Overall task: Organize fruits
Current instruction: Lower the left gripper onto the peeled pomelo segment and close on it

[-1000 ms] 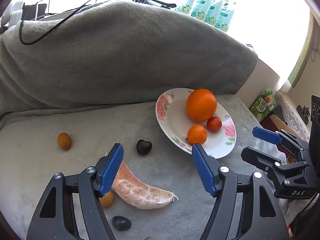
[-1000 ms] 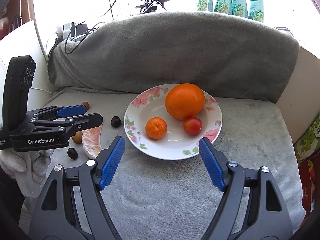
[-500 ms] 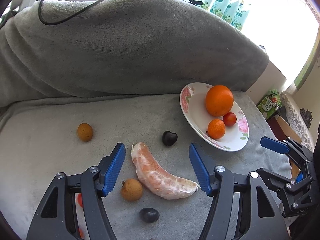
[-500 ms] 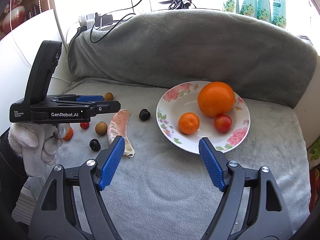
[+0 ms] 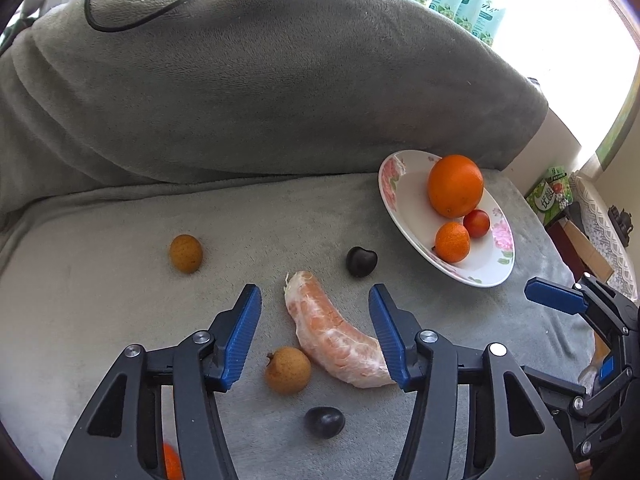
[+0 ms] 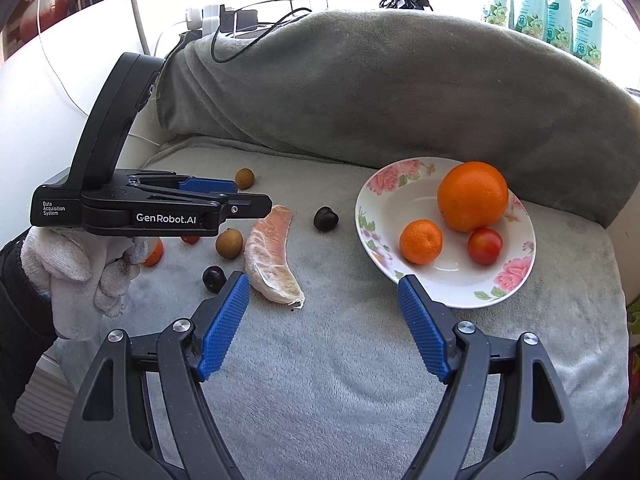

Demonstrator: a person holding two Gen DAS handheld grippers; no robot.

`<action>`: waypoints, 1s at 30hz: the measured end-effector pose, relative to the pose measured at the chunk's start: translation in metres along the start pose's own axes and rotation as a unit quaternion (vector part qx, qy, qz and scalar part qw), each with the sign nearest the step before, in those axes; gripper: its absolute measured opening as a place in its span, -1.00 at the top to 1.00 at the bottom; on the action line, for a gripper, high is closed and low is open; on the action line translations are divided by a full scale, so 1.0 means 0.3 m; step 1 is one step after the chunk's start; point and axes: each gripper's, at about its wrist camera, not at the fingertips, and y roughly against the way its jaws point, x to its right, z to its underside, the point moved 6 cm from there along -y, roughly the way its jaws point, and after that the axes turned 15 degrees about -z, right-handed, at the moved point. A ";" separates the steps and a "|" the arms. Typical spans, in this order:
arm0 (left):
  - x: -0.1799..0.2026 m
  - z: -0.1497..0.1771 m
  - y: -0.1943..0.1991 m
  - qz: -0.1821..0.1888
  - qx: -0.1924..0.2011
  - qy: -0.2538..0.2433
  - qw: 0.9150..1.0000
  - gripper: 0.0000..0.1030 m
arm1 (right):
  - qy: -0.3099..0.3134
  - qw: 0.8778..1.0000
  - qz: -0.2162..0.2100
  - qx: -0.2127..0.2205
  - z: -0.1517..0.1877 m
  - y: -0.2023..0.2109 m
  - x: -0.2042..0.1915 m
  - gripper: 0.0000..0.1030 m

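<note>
A peeled pink pomelo segment (image 5: 332, 340) (image 6: 268, 260) lies on the grey blanket. My left gripper (image 5: 315, 296) (image 6: 256, 200) hovers over it with the segment between its closing jaws, and the pads do not press it. Beside the segment lie a brown longan (image 5: 288, 369), a dark grape (image 5: 324, 422) and a dark cherry (image 5: 361, 261). Another longan (image 5: 185, 253) sits farther left. The flowered plate (image 6: 384, 216) (image 5: 404, 216) holds an orange (image 6: 472, 196), a mandarin (image 6: 421, 241) and a cherry tomato (image 6: 485, 246). My right gripper (image 6: 322, 282) stands open and empty in front of the plate.
A gloved hand (image 6: 72, 264) holds the left gripper. Behind it lie a small orange fruit (image 6: 154, 252) and a small red fruit (image 6: 190, 239). A blanket-covered backrest (image 6: 380, 92) rises behind, with cables and bottles on top. The seat drops off at the right edge (image 6: 612, 280).
The left gripper's jaws have narrowed and it has come over the pomelo segment, which now lies between the fingers. The right gripper has shifted left, so the plate sits further right in its view.
</note>
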 end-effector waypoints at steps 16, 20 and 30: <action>-0.008 -0.007 -0.049 0.012 -0.024 0.000 1.000 0.13 | 0.012 0.999 -0.028 -0.026 0.017 -0.082 -0.037 -0.53; -0.004 -0.009 -0.071 0.020 -0.038 0.000 0.999 0.20 | 0.007 0.998 -0.045 -0.043 0.033 -0.120 -0.035 -0.43; -0.011 0.007 -0.118 0.023 -0.078 -0.005 0.997 0.22 | 0.016 0.995 -0.061 -0.071 0.054 -0.195 -0.056 -0.38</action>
